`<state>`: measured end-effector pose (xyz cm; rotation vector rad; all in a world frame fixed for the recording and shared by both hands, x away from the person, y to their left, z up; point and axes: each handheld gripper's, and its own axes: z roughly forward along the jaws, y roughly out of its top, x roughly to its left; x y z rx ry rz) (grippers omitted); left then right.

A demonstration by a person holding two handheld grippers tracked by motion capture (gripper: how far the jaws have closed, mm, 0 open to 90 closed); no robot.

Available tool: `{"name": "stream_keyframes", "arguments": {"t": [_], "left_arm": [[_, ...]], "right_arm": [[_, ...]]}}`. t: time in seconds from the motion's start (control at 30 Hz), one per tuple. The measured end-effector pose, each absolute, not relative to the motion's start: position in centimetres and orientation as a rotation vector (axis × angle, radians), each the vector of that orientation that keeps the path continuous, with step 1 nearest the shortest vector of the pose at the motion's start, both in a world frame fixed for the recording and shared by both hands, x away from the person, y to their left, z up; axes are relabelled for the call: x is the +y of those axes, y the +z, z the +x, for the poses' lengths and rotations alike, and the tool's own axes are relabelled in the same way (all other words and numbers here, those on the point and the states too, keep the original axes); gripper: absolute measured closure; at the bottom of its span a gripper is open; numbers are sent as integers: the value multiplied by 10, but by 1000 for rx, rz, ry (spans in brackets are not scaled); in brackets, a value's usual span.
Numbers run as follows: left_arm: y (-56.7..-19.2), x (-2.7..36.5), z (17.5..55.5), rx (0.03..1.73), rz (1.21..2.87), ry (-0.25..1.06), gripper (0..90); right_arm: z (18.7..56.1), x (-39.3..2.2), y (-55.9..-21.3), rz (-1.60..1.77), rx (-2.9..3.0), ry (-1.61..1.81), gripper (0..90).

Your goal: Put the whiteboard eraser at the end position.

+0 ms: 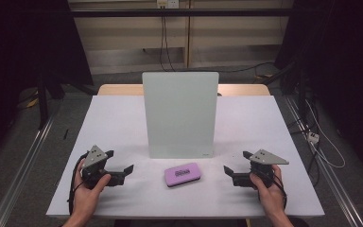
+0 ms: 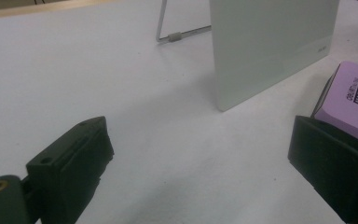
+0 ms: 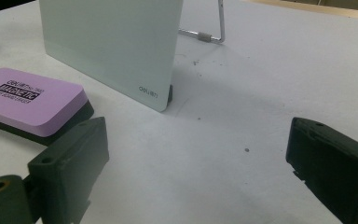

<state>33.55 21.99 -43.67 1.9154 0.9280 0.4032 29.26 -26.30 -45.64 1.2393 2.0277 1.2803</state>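
I hold my left gripper (image 1: 123, 162) low over the white table (image 1: 113, 123) at its near left, jaws spread wide with nothing between them, and my right gripper (image 1: 236, 162) mirrors it at the near right, its jaws spread just as wide and bare. Both point inward toward the purple eraser (image 1: 183, 174), which lies flat on the table between them, near the front edge, touching neither gripper. In the left gripper view the eraser (image 2: 354, 100) sits just past my right-hand jaw; in the right gripper view the eraser (image 3: 28, 100) lies beyond my left-hand jaw, its black felt base down and a printed label on top.

Just behind the eraser stands the pale glass board (image 1: 180, 113), upright and leaning slightly back on a metal wire stand (image 3: 216, 25) that shows behind it. Board and eraser are near but apart. Nothing lies between either gripper and the eraser; the board blocks only the far middle of the table.

Counted: one eraser, one board, one stand, two grippers, two hands, my left hand (image 1: 89, 194) and my right hand (image 1: 269, 194)
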Motion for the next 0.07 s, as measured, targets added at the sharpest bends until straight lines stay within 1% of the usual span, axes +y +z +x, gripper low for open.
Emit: {"name": "stream_keyframes", "arguments": {"t": [0.07], "left_arm": [[-437,220,335,928,1919,409,55]], "right_arm": [[293,-263,-456,1244,2029,1281,61]]}}
